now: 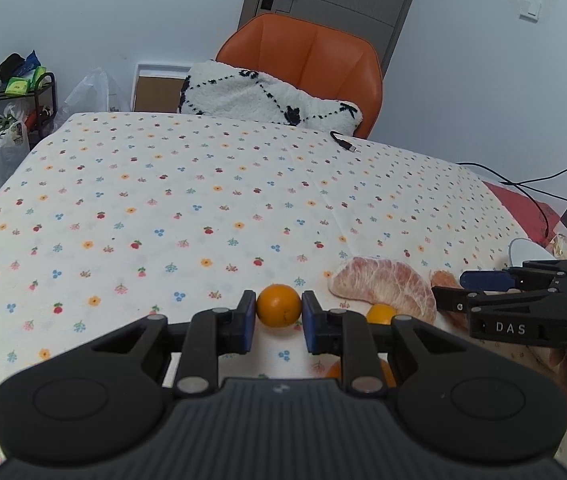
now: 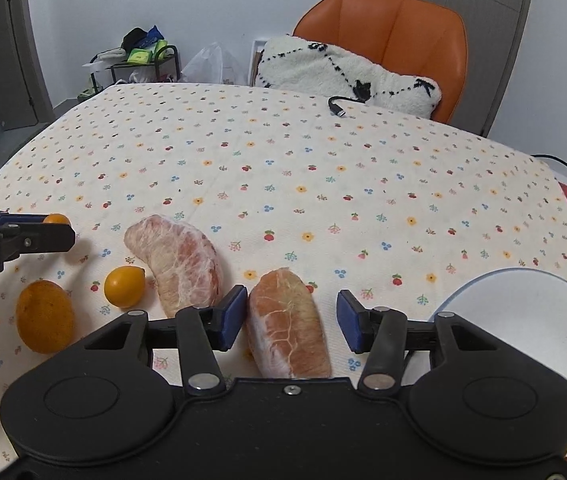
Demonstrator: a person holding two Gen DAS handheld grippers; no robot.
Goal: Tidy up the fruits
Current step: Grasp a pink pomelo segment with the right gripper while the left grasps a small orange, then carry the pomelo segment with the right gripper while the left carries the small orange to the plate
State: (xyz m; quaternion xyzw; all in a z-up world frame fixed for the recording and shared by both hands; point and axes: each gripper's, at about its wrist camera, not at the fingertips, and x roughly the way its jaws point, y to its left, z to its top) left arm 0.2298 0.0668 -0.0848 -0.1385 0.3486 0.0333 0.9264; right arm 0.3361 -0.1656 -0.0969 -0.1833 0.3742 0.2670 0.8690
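Observation:
A small orange (image 1: 278, 306) sits between the blue pads of my left gripper (image 1: 279, 320), which is shut on it; the right wrist view shows the same orange (image 2: 56, 219) in that gripper (image 2: 57, 226) at the left edge. My right gripper (image 2: 291, 320) is open, its pads either side of a peeled pomelo segment (image 2: 287, 328) lying on the flowered tablecloth (image 2: 283, 160). A larger pomelo segment (image 2: 179, 264), a small orange (image 2: 124, 286) and a bigger orange (image 2: 45, 316) lie to its left. From the left wrist, the right gripper (image 1: 449, 286) is at the right, by the large segment (image 1: 383, 288).
A white plate (image 2: 523, 320) stands at the near right of the table. A black cable end (image 2: 337, 108) lies at the far edge, before a cushion (image 2: 347, 68) on an orange chair (image 2: 395, 20). Wires and a red cloth (image 1: 523, 208) are on the right, a rack (image 1: 11, 92) and bags on the far left.

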